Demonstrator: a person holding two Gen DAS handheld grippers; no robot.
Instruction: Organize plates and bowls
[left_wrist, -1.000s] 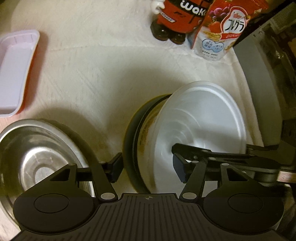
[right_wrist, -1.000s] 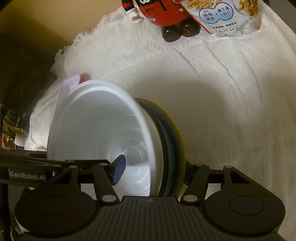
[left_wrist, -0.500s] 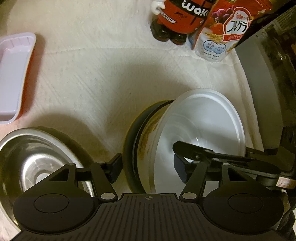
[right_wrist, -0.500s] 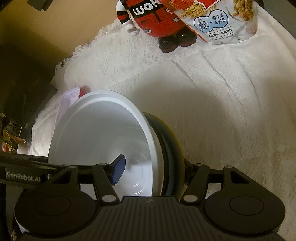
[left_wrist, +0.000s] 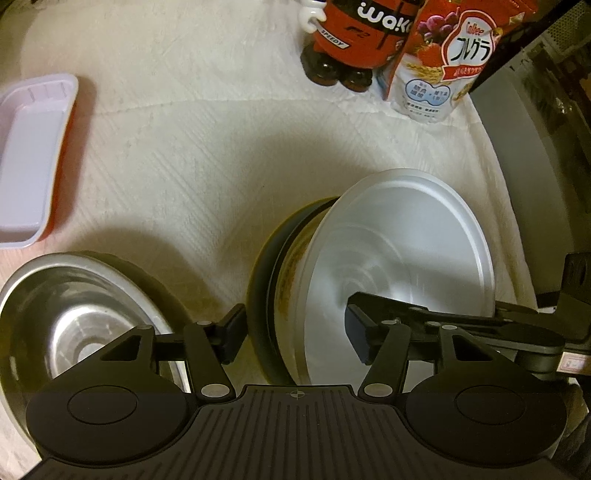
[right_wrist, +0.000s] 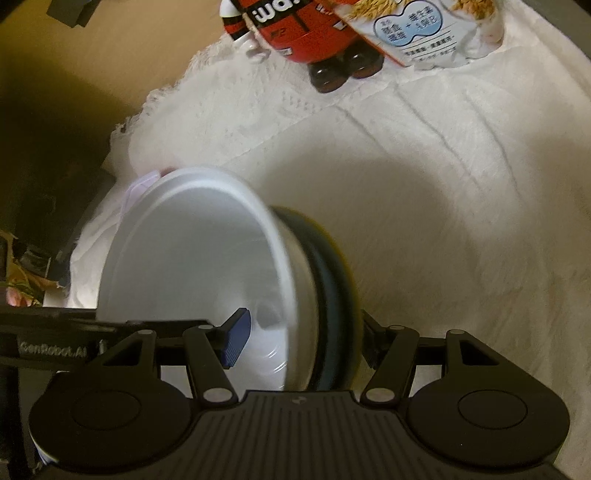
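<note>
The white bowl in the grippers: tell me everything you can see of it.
The white bowl is round, smooth and matte, plastic by its look, with stepped rings inside toward the base. It is empty and tipped on edge over the white cloth, nested in front of a stack of darker dishes. The left gripper and right gripper each straddle the stack's edge, one finger inside the bowl and one behind the stack.
</note>
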